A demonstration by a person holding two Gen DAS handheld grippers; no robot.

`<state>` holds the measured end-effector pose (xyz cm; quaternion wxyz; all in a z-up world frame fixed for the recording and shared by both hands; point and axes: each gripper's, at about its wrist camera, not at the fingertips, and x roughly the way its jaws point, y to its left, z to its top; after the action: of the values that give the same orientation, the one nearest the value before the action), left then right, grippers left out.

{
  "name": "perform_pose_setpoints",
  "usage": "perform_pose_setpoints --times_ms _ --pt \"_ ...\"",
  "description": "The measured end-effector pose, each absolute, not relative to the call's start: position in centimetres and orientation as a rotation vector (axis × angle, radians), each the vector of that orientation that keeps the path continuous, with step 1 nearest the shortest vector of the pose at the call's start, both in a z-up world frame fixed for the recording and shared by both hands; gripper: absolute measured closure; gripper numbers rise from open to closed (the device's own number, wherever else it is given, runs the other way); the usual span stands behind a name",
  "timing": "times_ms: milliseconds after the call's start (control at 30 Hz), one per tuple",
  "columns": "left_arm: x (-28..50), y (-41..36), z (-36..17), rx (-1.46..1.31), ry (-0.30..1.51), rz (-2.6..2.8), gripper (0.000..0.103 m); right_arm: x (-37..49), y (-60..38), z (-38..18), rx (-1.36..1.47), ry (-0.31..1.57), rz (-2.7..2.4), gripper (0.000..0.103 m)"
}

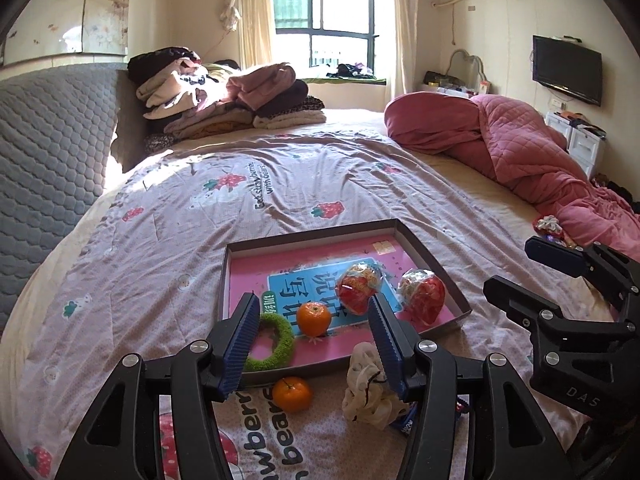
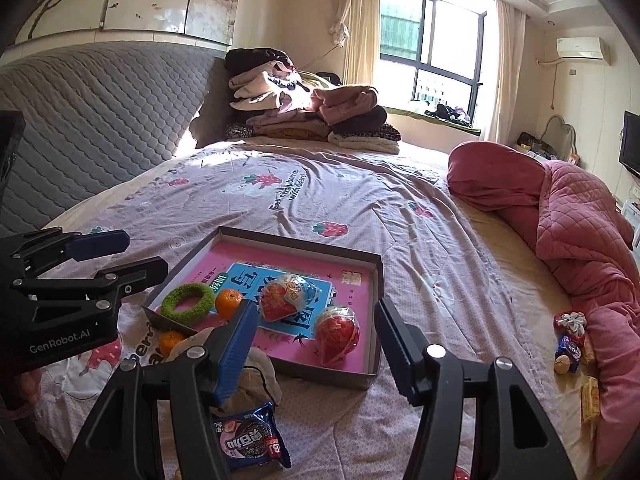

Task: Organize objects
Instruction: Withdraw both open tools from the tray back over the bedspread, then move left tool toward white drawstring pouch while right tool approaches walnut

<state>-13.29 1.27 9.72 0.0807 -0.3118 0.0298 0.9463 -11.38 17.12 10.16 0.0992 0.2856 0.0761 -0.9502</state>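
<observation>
Both the left gripper (image 1: 312, 344) and right gripper (image 2: 316, 344) hover released and empty near the tray (image 1: 436, 256), which collects the scattered items, while one orange (image 1: 292, 394) waits just outside its near edge.

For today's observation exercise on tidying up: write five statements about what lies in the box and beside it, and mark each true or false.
1. Two oranges lie in the box. False: one orange is inside, the other orange is on the bedspread.
2. A green ring lies in the box. True.
3. Two red wrapped fruits, and, lie in the box. True.
4. The left tool grips an orange. False: it is open, holding nothing.
5. A blue snack pack lies outside the box. True.
</observation>
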Motion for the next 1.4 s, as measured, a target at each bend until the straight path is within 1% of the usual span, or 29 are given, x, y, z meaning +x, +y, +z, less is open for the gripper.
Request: perform_pose_setpoints --times_ms 33,267,400,900,1400 --pt "-13.1 1.2 9.9 -0.924 0.092 2.836 0.036 -11.2 17.1 10.3 0.841 0.224 -2.811 0.043" --pt "-11.7 0.9 10.6 -0.91 0.083 2.845 0.035 -9.9 17.3 10.8 0.82 0.209 -2.818 0.043" --pt "-11.1 0.7 10.6 -0.909 0.063 2.843 0.029 -9.1 17.6 11.0 0.807 0.204 -2.818 0.043" --pt "-9.6 -0.1 9.3 -0.953 0.017 2.832 0.029 -5.6 17.5 11.4 0.759 0.203 -2.802 0.042" --pt "-9.0 -0.2 8.4 -0.998 0.046 2.834 0.029 -3.2 17.1 10.7 0.749 0.208 -2.775 0.042"
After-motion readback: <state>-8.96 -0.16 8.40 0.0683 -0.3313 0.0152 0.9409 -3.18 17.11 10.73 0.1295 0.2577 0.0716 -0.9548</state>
